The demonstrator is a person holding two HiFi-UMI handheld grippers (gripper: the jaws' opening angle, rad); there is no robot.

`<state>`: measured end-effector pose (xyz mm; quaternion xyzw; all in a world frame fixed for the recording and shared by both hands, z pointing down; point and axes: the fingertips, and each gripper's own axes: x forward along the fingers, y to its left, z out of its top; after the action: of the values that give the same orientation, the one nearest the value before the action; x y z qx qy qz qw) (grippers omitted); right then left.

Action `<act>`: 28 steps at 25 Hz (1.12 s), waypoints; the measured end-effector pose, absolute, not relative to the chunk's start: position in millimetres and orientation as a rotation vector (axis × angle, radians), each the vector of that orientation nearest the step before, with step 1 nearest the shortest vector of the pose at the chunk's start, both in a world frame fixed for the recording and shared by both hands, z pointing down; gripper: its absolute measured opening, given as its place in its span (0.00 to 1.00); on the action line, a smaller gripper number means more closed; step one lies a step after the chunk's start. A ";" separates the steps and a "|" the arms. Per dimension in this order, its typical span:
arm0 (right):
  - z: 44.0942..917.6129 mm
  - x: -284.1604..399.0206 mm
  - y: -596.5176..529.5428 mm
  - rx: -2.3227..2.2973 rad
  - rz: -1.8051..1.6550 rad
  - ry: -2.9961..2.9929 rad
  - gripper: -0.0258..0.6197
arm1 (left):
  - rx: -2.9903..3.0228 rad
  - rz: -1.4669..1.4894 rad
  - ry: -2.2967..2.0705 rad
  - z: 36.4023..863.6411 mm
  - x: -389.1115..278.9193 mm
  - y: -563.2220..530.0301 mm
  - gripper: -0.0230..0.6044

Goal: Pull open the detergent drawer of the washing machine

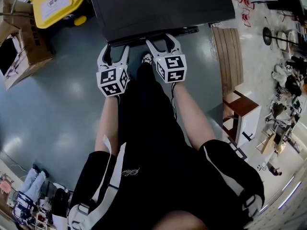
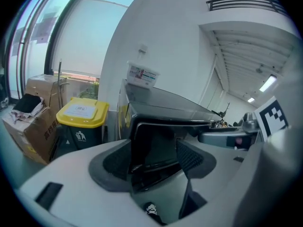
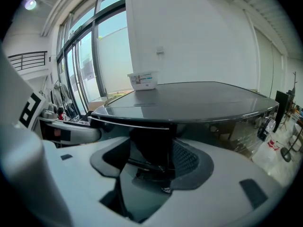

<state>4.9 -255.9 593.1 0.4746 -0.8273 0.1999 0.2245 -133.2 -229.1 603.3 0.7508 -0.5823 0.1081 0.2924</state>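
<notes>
Your left gripper [image 1: 116,51] and right gripper [image 1: 162,40] both stand released, jaws apart and grasping nothing. Straight ahead, framed between the left's jaws, sits the dark recessed detergent drawer front [image 2: 158,143], apparently shut. Hook a jaw behind its lip, then pull straight back. The head view shows only the black glossy washing machine [image 1: 163,4] top; the left gripper view shows the drawer face.
</notes>
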 end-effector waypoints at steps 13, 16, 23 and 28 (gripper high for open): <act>593.9 1.5 -256.0 1.312 0.559 -2.288 0.47 | 1.965 0.258 -1.605 603.4 -134.0 -231.4 0.52; 593.5 2.6 -257.7 1.320 0.559 -2.273 0.47 | 1.958 0.259 -1.604 603.1 -132.6 -233.2 0.52; 594.7 2.7 -257.4 1.345 0.551 -2.269 0.47 | 1.952 0.260 -1.625 603.1 -131.3 -232.4 0.52; 595.4 1.7 -256.0 1.332 0.557 -2.272 0.47 | 1.948 0.259 -1.633 604.8 -131.1 -232.6 0.52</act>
<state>1.7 -256.0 595.4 0.4823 -0.8228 0.2018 0.2231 -131.1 -232.6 604.8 0.7298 -0.6120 0.0969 0.2891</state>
